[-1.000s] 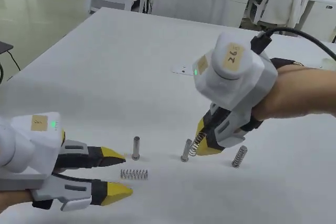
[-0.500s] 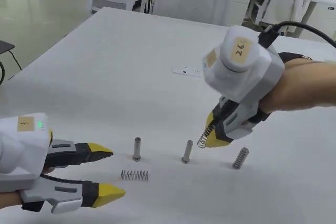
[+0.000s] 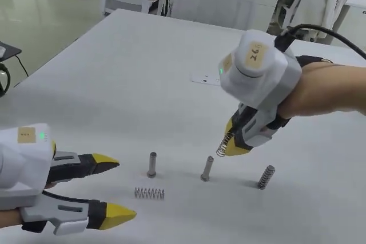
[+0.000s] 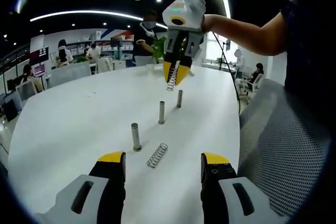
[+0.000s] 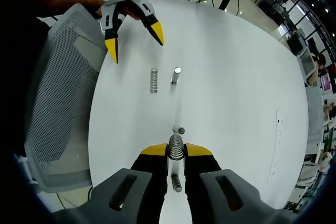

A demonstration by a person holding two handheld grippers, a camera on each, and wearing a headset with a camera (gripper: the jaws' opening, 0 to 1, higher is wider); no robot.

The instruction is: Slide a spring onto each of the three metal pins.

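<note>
Right gripper (image 3: 231, 148) was clenched on the held spring (image 3: 222, 144), just above the middle pin (image 3: 207, 168). Left gripper (image 3: 126, 190) hung released near the desk's (image 3: 143, 72) near edge. A loose spring (image 3: 149, 193) lay beside the left pin (image 3: 152, 164). A fitted spring (image 3: 265, 176) stood upright beyond the middle pin.

The right gripper (image 3: 233, 150) sits higher in the head view than a second ago, now up and right of the middle pin (image 3: 206, 168); the spring (image 3: 223, 144) in its jaws, earlier close beside that pin's top, hangs clear of it; the left gripper (image 3: 121, 188), at lower left, lies farther from the left pin (image 3: 152, 164), its tips slightly wider apart.
</note>
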